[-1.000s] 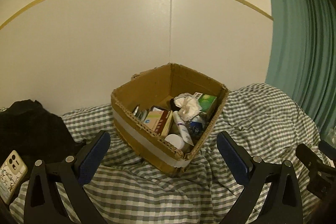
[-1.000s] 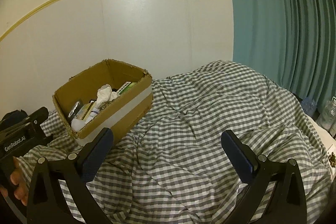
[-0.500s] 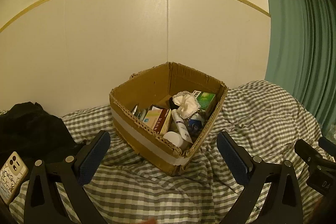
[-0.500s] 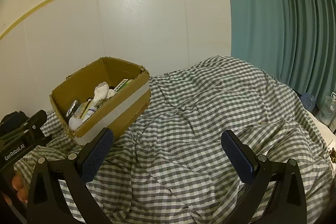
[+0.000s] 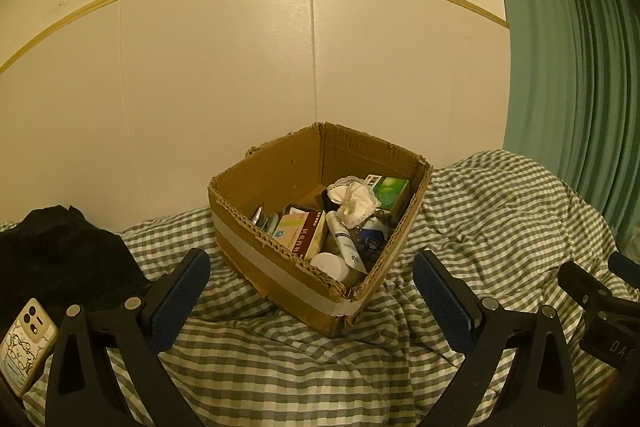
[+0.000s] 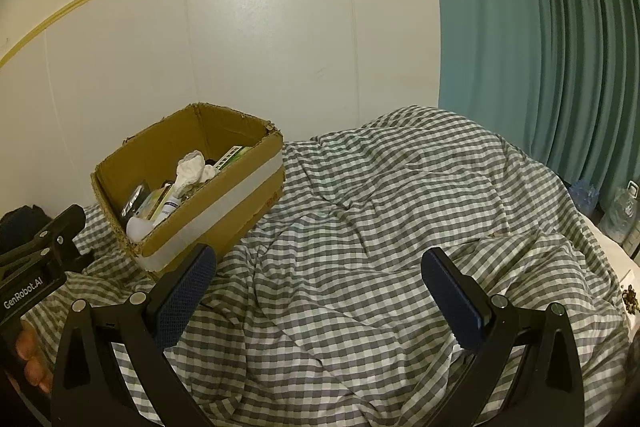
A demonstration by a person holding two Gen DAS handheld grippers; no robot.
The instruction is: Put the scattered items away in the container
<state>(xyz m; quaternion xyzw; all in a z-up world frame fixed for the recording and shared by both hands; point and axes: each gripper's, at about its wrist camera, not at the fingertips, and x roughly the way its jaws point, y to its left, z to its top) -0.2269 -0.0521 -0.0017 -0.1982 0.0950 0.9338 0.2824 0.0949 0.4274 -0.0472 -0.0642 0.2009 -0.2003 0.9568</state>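
The cardboard box [image 5: 280, 273] sits on the bed, on a grey-and-white checked duvet [image 6: 380, 227], close to the pale wall panel [image 5: 240, 87] at the far side. A white tape band runs around its outer walls. Inside lie a crumpled white cloth [image 5: 354, 201], a green carton [image 5: 388, 189] at the far right corner, a red and cream carton [image 5: 302, 233] toward the left, a white tube [image 5: 344, 241] and a white round cap [image 5: 330, 265] at the near corner.

The left hand-held gripper [image 5: 312, 301] hangs just in front of the box, its blue-padded fingers [image 5: 180, 301] spread wide with nothing between them. The right hand-held gripper [image 6: 318, 297] is to the right of the box over bare duvet, its fingers likewise wide apart and empty.

At the near left of the bed lie a dark garment [image 5: 56, 251] and a phone [image 5: 24, 345] in a patterned case. A teal curtain [image 6: 540, 47] hangs at the right, with a clear plastic bottle [image 6: 620, 213] below it.
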